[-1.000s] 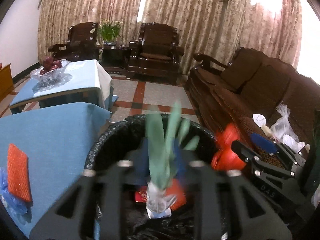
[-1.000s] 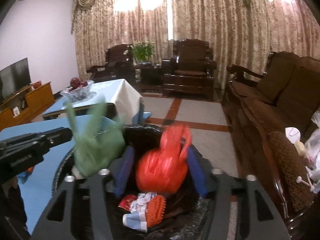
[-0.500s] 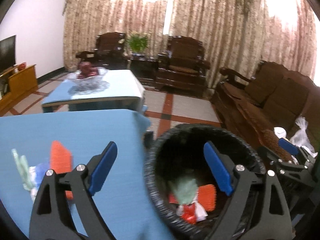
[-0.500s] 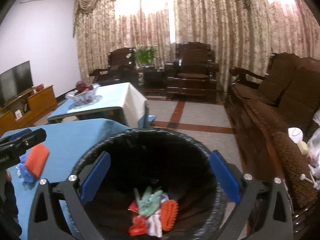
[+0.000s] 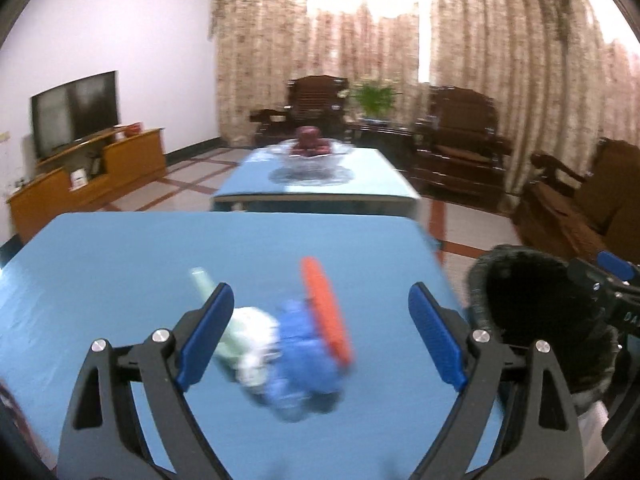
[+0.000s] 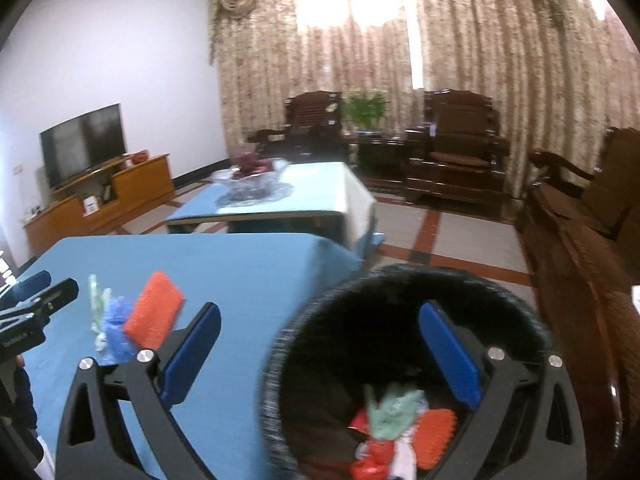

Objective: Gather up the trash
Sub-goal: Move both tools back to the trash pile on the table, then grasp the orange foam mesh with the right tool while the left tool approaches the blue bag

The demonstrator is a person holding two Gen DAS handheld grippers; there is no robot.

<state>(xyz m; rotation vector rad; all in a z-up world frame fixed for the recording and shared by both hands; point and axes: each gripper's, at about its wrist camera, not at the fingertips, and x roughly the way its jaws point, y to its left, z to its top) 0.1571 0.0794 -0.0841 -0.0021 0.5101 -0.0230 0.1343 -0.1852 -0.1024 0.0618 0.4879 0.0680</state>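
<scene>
Blue tabletop [image 5: 120, 280]: remaining trash pile [image 5: 288, 344] (orange pad, blue and green wrappers) now centred before left gripper [image 5: 320, 344], which swung over from bin [image 6: 400, 360].
Bin: green bag and red bag now inside, dropped a sec ago.
Left and right gripper [image 6: 320, 360]: jaws just opened, both wide, empty.
Est.: pile next.
</scene>
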